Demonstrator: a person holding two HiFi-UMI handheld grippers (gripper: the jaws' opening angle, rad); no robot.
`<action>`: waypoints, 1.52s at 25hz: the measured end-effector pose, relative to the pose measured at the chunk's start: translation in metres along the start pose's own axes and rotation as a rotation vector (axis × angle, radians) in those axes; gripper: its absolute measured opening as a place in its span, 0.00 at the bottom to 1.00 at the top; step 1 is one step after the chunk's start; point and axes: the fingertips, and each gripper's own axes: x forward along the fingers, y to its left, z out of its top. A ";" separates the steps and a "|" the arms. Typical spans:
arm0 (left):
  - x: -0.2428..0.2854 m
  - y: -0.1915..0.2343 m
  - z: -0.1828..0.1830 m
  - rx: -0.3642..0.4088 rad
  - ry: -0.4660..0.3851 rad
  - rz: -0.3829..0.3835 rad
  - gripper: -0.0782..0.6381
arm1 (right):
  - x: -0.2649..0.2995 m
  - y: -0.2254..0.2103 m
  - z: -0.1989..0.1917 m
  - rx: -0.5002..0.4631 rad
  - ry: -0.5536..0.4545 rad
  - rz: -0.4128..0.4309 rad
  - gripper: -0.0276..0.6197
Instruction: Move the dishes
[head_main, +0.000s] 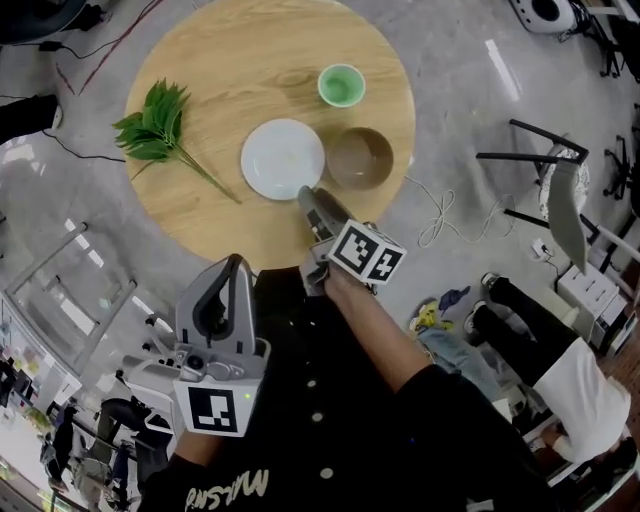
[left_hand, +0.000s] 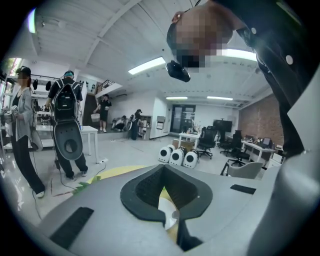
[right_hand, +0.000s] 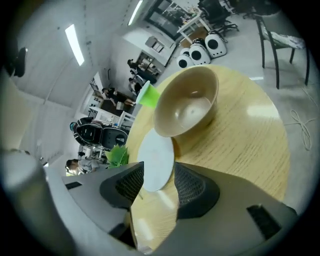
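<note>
**Right claw** (right_hand: 159, 172): rolled onto its side, jaws about half apart, nothing gripped. The near rim of the plate (head_main: 283, 158) is framed between the pads and, as far as can be seen, is pressed by neither.

**Plate:** white, laid flat on the table (head_main: 230, 60), a little toward the near edge from the middle.

**Bowl** (head_main: 360, 157): brown, set just beside the plate on its right; whether the two touch cannot be told.

**Cup** (head_main: 341, 85): green, placed beyond the bowl, toward the far edge.

**Sprig** (head_main: 158, 125): leafy, laid near the left edge, well apart from the dishes.

**Left claw** (head_main: 235, 262): closed and empty, held off the table's near edge.

**Hazards, as judged:**
- The plate could be shoved into the bowl if the lower jaw is not slipped under the rim.
- If only a shallow pinch is taken, the plate could be tipped and dropped on lifting.
</note>
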 end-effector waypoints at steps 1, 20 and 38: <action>0.001 0.000 -0.003 -0.003 0.007 -0.004 0.12 | 0.002 -0.001 0.000 0.024 -0.004 -0.001 0.34; 0.025 -0.002 -0.032 -0.030 0.048 -0.037 0.12 | 0.017 -0.021 -0.002 0.120 0.007 -0.119 0.15; 0.022 0.001 -0.022 -0.031 0.032 -0.031 0.12 | -0.008 0.040 0.008 0.159 -0.040 0.122 0.06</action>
